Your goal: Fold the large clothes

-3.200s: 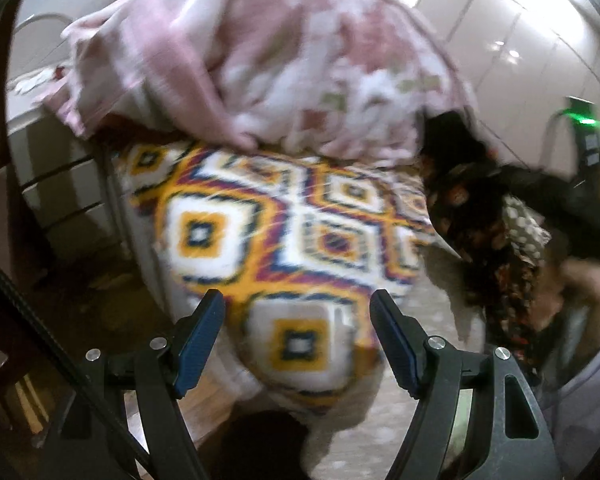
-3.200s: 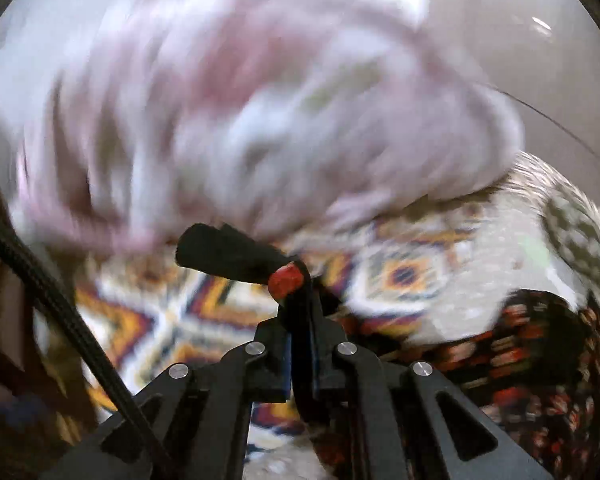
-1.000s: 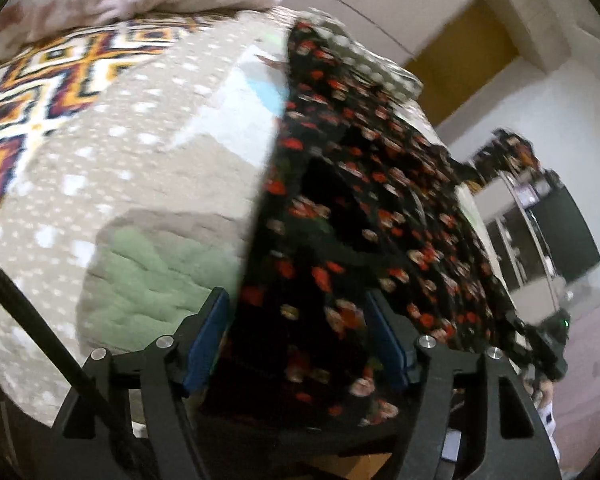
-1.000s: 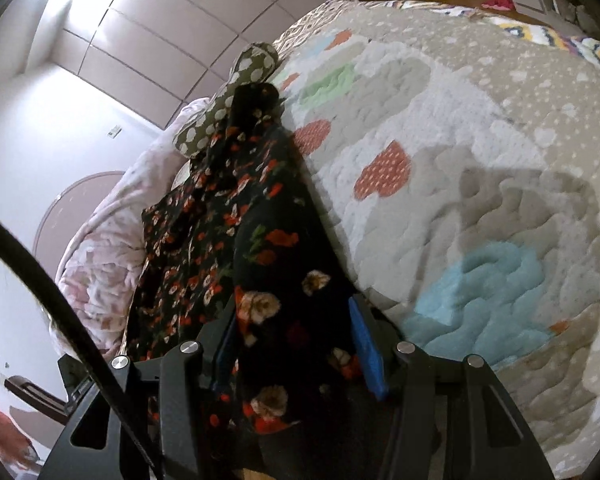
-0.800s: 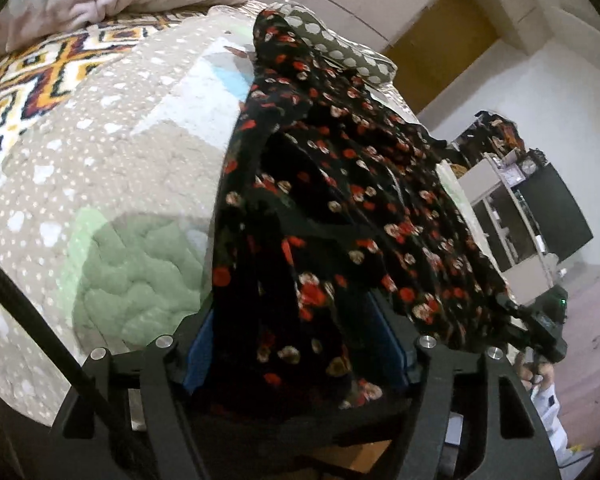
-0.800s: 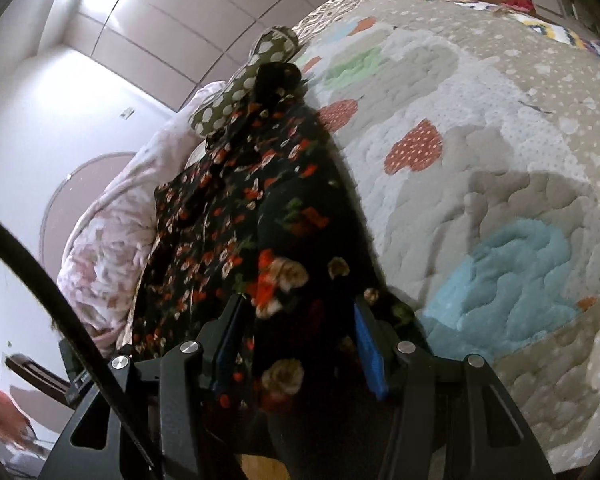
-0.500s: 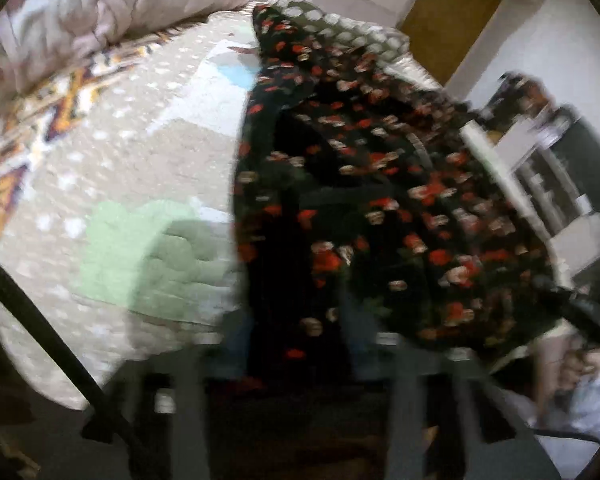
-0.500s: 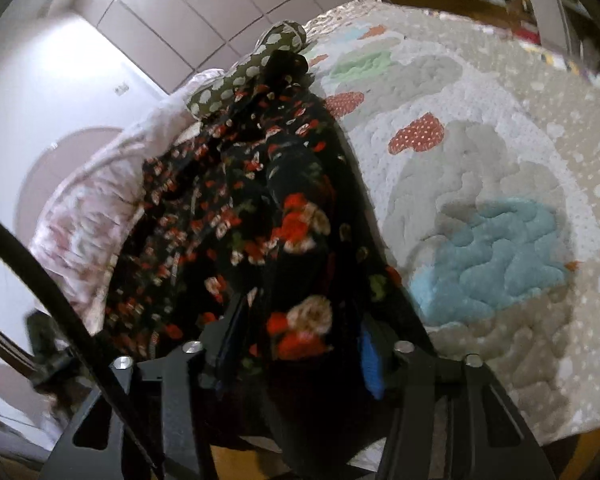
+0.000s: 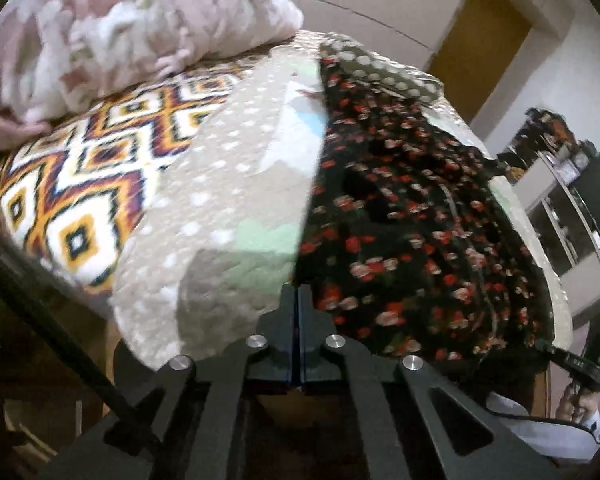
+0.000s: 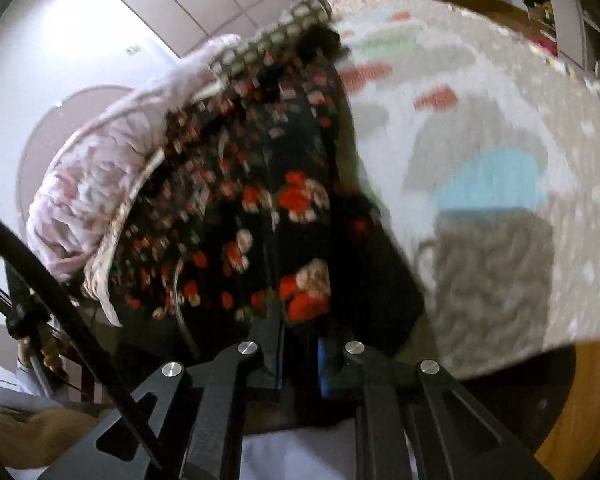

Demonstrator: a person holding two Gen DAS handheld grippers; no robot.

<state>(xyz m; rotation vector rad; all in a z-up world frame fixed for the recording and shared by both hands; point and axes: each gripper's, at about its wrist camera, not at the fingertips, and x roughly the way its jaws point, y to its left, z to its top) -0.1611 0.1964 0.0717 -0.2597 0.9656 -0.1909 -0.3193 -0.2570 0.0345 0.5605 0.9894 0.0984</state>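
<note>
— Where do we stand with the floral dress point(image 9: 412, 216)?

— It lies stretched along the bed point(image 9: 220, 200), over the quilt, its far end up by the spotted pillow point(image 9: 380, 76) and its near hem hanging at the bed's edge towards us. Our left gripper point(image 9: 299, 300) has its jaws pressed together right at the near left corner of the hem; a thin edge of cloth seems pinched there, though we cannot be sure from this view. Our right gripper point(image 10: 300, 344) has its jaws drawn narrow on a thick bunch of the same dress point(image 10: 260, 208) at the other near corner.

— So which step is this?

— We judge it the spreading stage: both near corners taken, the cloth pulled taut before any fold is made. Next we would need to lift both corners together, keep them level, and carry the hem up towards the pillow end so the dress halves cleanly.

— Anything in our way?

— The pink floral comforter point(image 9: 132, 28) is heaped at the left of the bed, near the patterned blanket point(image 9: 80, 184), well apart from the dress. The spotted pillow touches the dress's far end and may catch the hem when it lands. The right grip holds bunched cloth, so that corner may come up uneven.
</note>
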